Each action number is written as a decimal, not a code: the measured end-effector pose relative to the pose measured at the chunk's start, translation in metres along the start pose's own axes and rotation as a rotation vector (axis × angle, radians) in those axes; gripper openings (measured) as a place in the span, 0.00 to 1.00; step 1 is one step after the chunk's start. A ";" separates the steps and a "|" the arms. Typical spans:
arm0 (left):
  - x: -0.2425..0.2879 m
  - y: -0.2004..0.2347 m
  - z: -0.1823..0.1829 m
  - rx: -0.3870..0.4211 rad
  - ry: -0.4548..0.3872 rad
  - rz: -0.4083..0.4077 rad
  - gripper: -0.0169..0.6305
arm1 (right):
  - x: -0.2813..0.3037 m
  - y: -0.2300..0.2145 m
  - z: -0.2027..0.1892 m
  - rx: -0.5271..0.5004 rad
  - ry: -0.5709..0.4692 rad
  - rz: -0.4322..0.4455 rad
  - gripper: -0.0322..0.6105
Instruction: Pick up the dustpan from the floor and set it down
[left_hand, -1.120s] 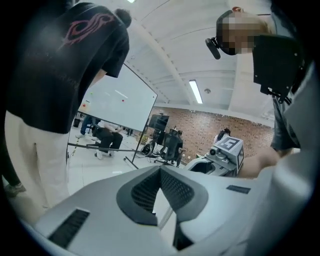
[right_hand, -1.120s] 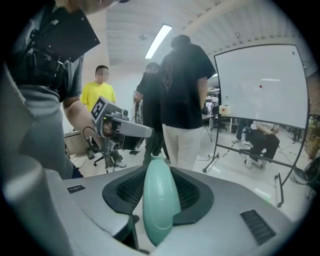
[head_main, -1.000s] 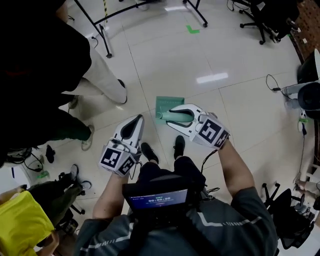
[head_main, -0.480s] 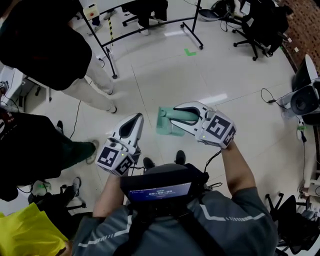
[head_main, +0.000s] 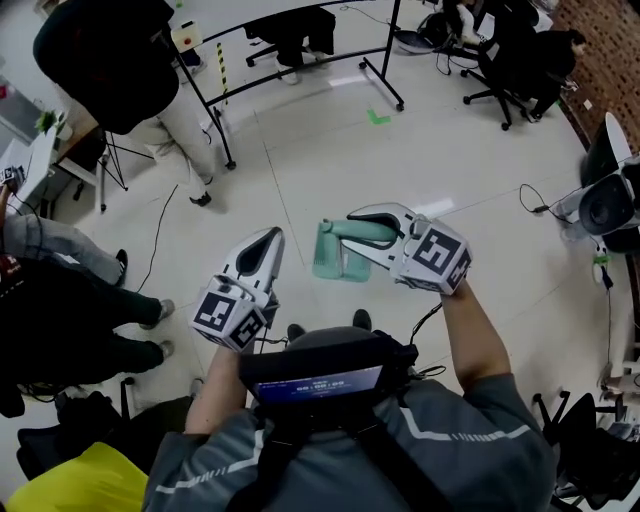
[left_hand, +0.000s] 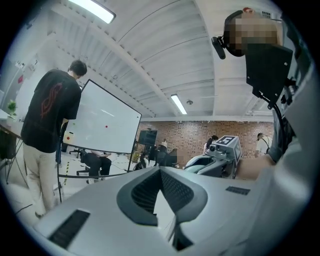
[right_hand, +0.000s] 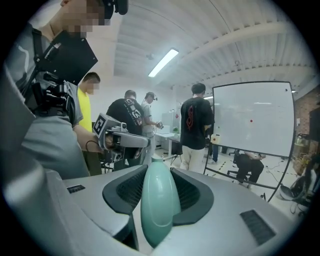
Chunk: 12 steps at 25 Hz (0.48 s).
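Note:
My right gripper (head_main: 347, 230) is shut on the pale green handle (head_main: 366, 232) of the dustpan, whose pan (head_main: 334, 256) hangs off the floor ahead of the person's feet. In the right gripper view the handle (right_hand: 160, 200) fills the gap between the dark pads (right_hand: 196, 196) and points away from the camera. At the left of the head view my left gripper (head_main: 272, 236) is shut and holds nothing. Its pads (left_hand: 145, 192) meet at the tip in the left gripper view. It does not touch the dustpan.
A whiteboard on a black wheeled stand (head_main: 215, 110) stands at the back left beside a person in a black top (head_main: 110, 60). More people sit at the left edge. Office chairs (head_main: 510, 50) stand at the back right, and a cable (head_main: 540, 200) and equipment lie at the right.
Both grippers have come up, and the dustpan has risen with the right one, away from the floor by the feet. The view has lifted and shows more of the room.

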<state>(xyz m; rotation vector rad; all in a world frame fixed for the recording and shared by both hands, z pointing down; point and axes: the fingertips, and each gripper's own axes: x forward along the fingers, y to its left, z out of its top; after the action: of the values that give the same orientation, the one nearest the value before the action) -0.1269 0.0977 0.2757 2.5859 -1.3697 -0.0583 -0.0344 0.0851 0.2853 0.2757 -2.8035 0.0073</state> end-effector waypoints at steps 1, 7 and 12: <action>0.001 0.000 0.003 0.003 -0.001 -0.004 0.05 | 0.001 -0.002 0.002 0.001 -0.001 -0.002 0.31; -0.004 -0.004 0.005 0.002 -0.013 -0.013 0.05 | -0.001 0.005 0.006 -0.007 0.002 -0.008 0.31; -0.002 0.000 0.008 0.010 -0.012 -0.009 0.05 | 0.001 0.000 0.009 -0.011 0.007 -0.012 0.31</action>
<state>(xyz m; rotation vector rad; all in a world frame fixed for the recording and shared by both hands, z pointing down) -0.1294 0.0980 0.2683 2.6041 -1.3652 -0.0688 -0.0377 0.0852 0.2773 0.2893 -2.7943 -0.0106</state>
